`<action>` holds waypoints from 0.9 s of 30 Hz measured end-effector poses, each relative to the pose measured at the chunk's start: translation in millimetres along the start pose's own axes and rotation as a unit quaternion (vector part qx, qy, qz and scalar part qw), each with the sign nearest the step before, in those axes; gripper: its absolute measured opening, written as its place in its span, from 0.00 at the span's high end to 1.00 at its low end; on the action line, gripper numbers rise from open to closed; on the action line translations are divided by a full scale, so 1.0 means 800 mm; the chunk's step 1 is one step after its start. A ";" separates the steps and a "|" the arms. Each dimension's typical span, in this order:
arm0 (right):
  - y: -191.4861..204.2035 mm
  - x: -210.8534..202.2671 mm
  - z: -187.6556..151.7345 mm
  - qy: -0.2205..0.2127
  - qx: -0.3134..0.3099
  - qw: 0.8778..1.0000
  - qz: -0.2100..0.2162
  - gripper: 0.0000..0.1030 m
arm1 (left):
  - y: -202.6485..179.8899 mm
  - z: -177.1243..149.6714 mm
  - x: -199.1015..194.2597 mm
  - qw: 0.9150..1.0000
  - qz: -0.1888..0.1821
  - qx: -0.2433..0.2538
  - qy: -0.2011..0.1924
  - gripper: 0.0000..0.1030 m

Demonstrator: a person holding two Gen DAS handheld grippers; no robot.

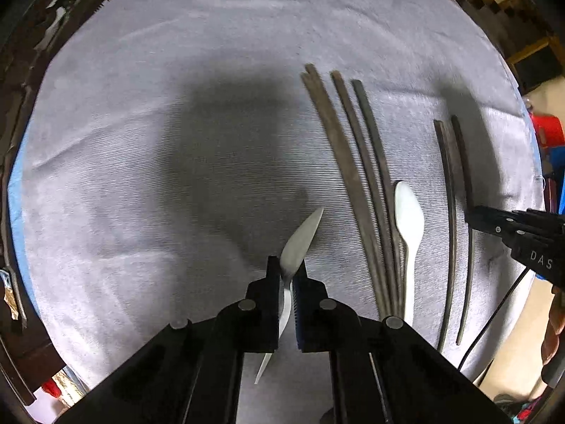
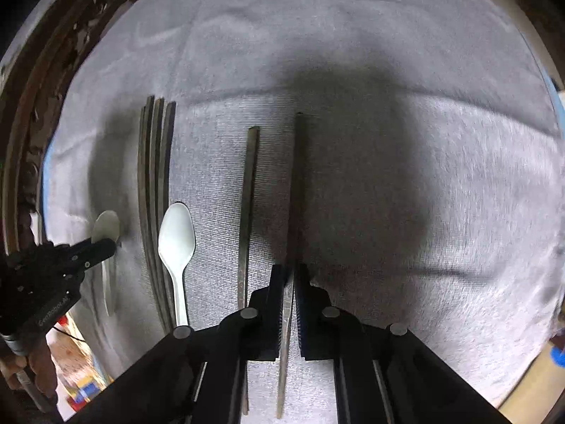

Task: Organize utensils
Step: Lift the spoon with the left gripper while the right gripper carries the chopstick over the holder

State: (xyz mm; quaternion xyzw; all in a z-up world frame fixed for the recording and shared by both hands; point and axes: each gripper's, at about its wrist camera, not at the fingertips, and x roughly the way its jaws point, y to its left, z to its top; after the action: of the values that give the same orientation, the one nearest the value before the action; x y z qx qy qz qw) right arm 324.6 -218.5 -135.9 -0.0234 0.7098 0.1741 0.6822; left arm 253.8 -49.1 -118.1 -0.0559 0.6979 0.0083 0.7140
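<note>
My left gripper (image 1: 286, 271) is shut on a white plastic spoon (image 1: 300, 240), held at its neck and tilted, bowl pointing up-right over the grey cloth (image 1: 141, 176). A second white spoon (image 1: 408, 219) lies flat to its right, beside a bundle of dark chopsticks (image 1: 353, 176). My right gripper (image 2: 290, 275) is shut on a single dark chopstick (image 2: 298, 183) that runs straight ahead. Another chopstick (image 2: 249, 194) lies just left of it. The lying spoon (image 2: 176, 240), the bundle (image 2: 155, 176) and the left gripper (image 2: 95, 251) with its spoon (image 2: 106, 226) show at the left.
The grey cloth (image 2: 423, 141) covers a round table with a dark wooden rim (image 2: 31, 123). The right gripper's body (image 1: 512, 226) reaches in from the right in the left wrist view, over a pair of chopsticks (image 1: 450, 212). Coloured clutter sits beyond the table edge.
</note>
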 end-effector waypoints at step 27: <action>0.011 -0.219 -0.216 -0.331 0.029 0.936 0.119 0.93 | 0.051 -0.183 -0.214 0.941 -0.124 -0.093 -0.302 0.94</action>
State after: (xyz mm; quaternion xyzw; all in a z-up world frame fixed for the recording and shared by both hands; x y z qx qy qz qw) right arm 168.1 -294.1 38.8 0.1400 0.4466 0.2314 0.8529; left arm 100.2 -10.7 47.3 -0.2032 0.4329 0.0014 0.8782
